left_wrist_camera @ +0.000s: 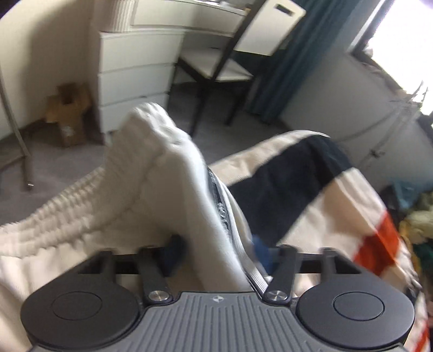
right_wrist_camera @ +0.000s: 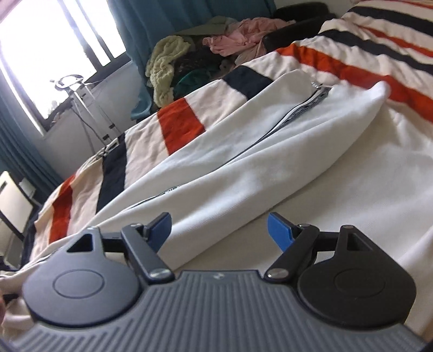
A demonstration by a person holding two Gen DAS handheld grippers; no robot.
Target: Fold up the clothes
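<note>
Left wrist view: your left gripper (left_wrist_camera: 216, 251) is closed tight on a bunch of the white jacket (left_wrist_camera: 167, 173). The cloth stands up in a tall hump between the two fingers, and you can see its dark zipper (left_wrist_camera: 219, 200) running down the fold. More of the jacket, with a ribbed edge, hangs off to the left side. Past it lies the striped blanket (left_wrist_camera: 338, 205) on the bed, and farther back stand a white set of drawers (left_wrist_camera: 135, 70) and a chair (left_wrist_camera: 224, 65) on the grey floor. This picture is a bit blurry.

Right wrist view: your right gripper (right_wrist_camera: 219, 232) is wide open and holds nothing. Its blue fingertips (right_wrist_camera: 278, 230) sit just above the near edge of the white jacket (right_wrist_camera: 243, 151). The jacket lies stretched out long across the striped blanket (right_wrist_camera: 178, 124), with the zipper (right_wrist_camera: 303, 108) going up the middle. A pile of clothes (right_wrist_camera: 205, 51), green and pink, sits at the far side of the bed, near the teal curtain (right_wrist_camera: 151, 24) and the bright window (right_wrist_camera: 48, 51).
</note>
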